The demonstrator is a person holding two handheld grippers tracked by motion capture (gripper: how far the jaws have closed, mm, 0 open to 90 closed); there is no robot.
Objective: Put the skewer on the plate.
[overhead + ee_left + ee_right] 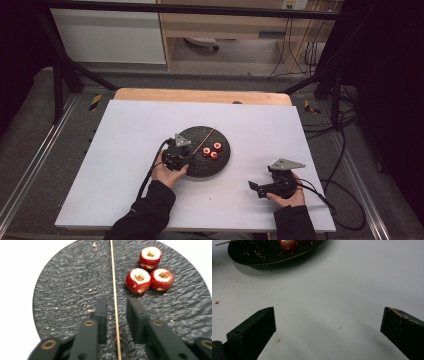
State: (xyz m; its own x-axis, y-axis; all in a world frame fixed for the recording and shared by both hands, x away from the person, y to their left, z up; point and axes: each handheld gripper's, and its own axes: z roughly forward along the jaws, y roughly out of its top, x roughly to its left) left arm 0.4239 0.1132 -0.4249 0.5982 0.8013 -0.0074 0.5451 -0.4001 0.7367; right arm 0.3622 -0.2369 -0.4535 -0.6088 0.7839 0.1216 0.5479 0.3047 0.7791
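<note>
High view: on the white surface [125, 165], the left tongs [176, 152] sit at the dark plate's [200, 170] nine o'clock edge.

Left gripper view: jaws narrow, straddling the wooden skewer [113, 290] without touching it; three cored red fruits [148, 272] lie at two o'clock. Closing off-centre could roll the skewer aside.

Right gripper view: right tongs [328, 335] gape wide, empty.

A round dark plate [227, 162] sits on the white table [125, 150]. Three red fruits [212, 150] and a thin stick [204, 139] lie on it.
</note>
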